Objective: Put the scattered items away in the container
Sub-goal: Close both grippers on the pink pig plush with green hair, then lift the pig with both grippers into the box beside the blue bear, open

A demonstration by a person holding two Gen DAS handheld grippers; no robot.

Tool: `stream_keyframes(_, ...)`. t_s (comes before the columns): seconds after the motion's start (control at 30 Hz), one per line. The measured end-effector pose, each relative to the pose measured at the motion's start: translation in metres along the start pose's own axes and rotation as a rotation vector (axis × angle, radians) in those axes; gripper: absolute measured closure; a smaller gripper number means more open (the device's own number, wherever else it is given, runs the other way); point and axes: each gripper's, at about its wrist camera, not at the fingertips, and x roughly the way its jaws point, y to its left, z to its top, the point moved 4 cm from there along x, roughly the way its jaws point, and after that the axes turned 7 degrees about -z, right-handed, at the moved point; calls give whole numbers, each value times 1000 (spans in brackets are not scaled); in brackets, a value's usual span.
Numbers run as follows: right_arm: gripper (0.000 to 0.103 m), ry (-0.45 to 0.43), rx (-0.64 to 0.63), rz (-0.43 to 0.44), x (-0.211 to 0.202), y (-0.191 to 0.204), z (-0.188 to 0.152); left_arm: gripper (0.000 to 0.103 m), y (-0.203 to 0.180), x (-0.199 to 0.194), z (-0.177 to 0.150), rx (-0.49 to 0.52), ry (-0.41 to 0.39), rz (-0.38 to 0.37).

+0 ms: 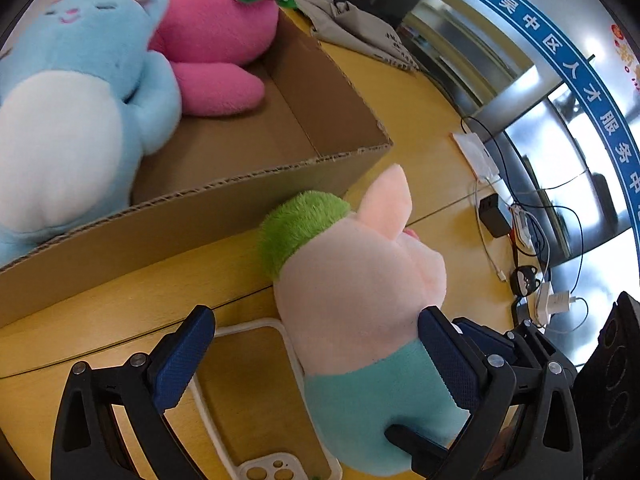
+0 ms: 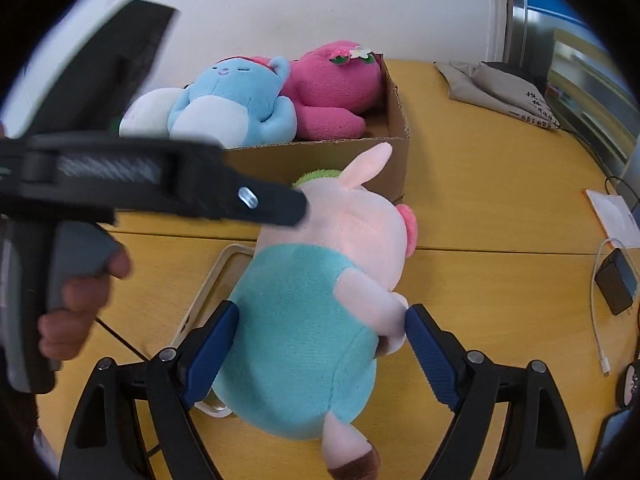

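A pig plush [image 1: 360, 280] with a pink head, green tuft and teal body lies on the yellow table just in front of the cardboard box [image 1: 240, 184]. My right gripper [image 2: 320, 354] is shut on its teal body [image 2: 296, 320], a pad pressing each side. My left gripper [image 1: 316, 356] is open around the pig: its right pad touches the plush and its left pad stands apart. In the right wrist view a left gripper finger [image 2: 280, 204] rests by the pig's head. Inside the box [image 2: 320, 148] lie a blue plush [image 1: 80, 80] [image 2: 232, 96] and a pink plush [image 1: 216, 40] [image 2: 332, 84].
A clear phone case [image 1: 248, 328] [image 2: 224, 264] lies on the table under the pig. A grey cloth bag [image 2: 500, 88] sits at the far side. A black charger [image 2: 616, 284], white cables and a white pad [image 2: 616, 216] are at the right. A hand [image 2: 76, 308] holds the left gripper.
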Motion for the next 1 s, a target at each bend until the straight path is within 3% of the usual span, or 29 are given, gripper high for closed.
stream_keyframes(0.1,18,-2,11,32,4,-6,-5,12,-2,8,-1,-17,13,-87)
stream_keyframes(0.13,18,-2,18,39,5,-8,-7,27,-4,9,-2,-22,25,-133)
stream_keyframes(0.17,19,-2,27,45,6,-9,-9,28,-5,10,-2,-25,32,-163)
stream_keyframes(0.37,30,-19,41,85,-2,-8,-9,42,-22,-2,-11,4,-7,-106)
stream_keyframes(0.53,36,-78,54,148,-22,1,-4,43,-39,-42,-9,49,-104,-52)
stream_keyframes(0.67,36,-158,22,144,-23,5,35,43,-48,-100,23,90,-262,-93)
stream_keyframes(0.77,35,-210,-10,126,-15,7,70,43,-55,-131,64,140,-355,-69)
stream_keyframes(0.9,35,-279,-53,102,-5,9,116,42,-37,-138,128,140,-392,-53)
stream_keyframes(1.0,35,-331,-85,84,3,11,151,42,-7,-110,159,107,-348,-18)
